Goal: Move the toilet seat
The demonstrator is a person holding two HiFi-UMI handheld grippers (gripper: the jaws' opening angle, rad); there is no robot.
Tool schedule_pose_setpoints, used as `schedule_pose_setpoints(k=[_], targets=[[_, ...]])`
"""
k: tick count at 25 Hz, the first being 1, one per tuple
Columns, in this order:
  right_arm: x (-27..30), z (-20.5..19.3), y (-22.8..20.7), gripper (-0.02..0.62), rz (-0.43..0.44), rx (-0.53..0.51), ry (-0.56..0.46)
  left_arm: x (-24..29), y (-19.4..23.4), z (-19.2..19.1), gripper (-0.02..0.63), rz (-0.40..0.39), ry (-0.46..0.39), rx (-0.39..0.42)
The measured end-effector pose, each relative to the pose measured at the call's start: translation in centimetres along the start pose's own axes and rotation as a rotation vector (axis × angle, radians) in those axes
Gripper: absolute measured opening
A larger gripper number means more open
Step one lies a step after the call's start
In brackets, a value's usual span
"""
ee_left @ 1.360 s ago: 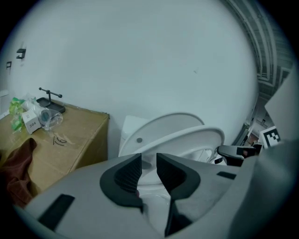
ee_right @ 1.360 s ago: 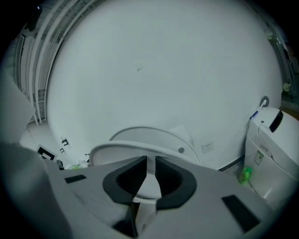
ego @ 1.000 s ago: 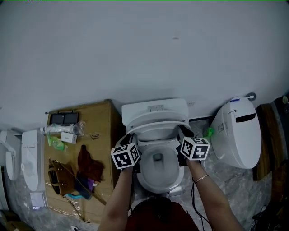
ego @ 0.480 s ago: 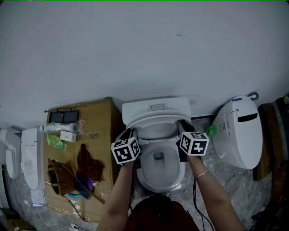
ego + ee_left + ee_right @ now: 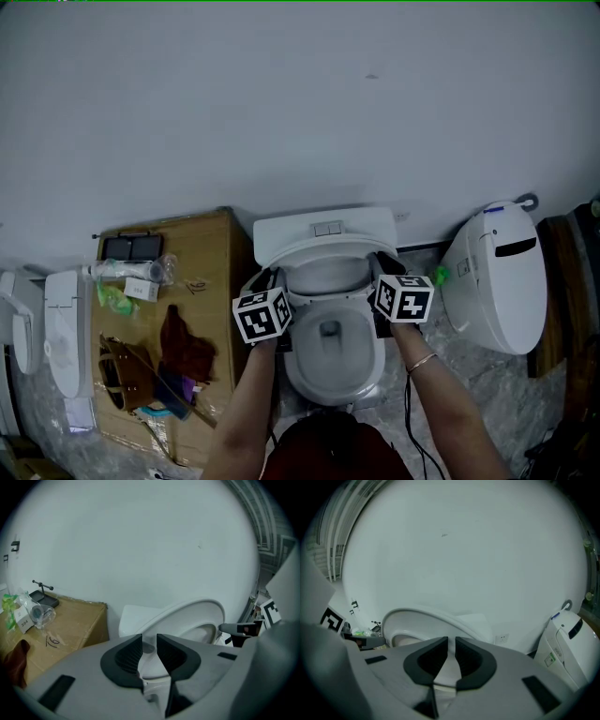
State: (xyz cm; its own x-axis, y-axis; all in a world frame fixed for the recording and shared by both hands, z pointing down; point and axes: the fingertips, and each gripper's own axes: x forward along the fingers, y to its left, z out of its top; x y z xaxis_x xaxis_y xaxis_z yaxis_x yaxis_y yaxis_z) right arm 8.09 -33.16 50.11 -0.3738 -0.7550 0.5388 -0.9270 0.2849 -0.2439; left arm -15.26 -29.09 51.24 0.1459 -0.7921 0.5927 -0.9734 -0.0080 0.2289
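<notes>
We've got the toilet seat (image 5: pixel 323 247) part-raised over the bowl (image 5: pixel 333 367), tilted back toward the cistern (image 5: pixel 323 225). Our left claw (image 5: pixel 267 279) is clamped on its left rim and our right claw (image 5: pixel 382 268) on its right rim, each biting the thin white edge. It's a stiff, glossy plastic ring, smooth and probably slippery. It looks light, but hinged at the back, so we expect it to swing rather than lift free. Mid-rim on both sides looks the sensible hold; a slack grip could let it slam onto the ceramic.
</notes>
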Motion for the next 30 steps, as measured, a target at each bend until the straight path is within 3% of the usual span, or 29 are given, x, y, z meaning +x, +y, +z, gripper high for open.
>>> schedule_pose_setpoints(k=[7,14,26,30], targets=[[-0.7,-0.1,0.7,0.058,0.04,0.016,-0.01,-0.3,0.0,-0.1,0.11,0.003,-0.02,0.019],[-3.7,0.1,2.7,0.046,0.094,0.035,-0.07,-2.7,-0.4,-0.3,0.06,0.006,-0.044,0.055],[-11.3,0.0,4.8,0.035,0.1,-0.016,-0.161,-9.6,-4.6,1.2,0.029,-0.074,-0.173,0.19],[-14.4,-0.3,5.1,0.03,0.089,-0.001,-0.203,-12.4,-5.9,1.2,0.028,-0.098,-0.224,0.199]])
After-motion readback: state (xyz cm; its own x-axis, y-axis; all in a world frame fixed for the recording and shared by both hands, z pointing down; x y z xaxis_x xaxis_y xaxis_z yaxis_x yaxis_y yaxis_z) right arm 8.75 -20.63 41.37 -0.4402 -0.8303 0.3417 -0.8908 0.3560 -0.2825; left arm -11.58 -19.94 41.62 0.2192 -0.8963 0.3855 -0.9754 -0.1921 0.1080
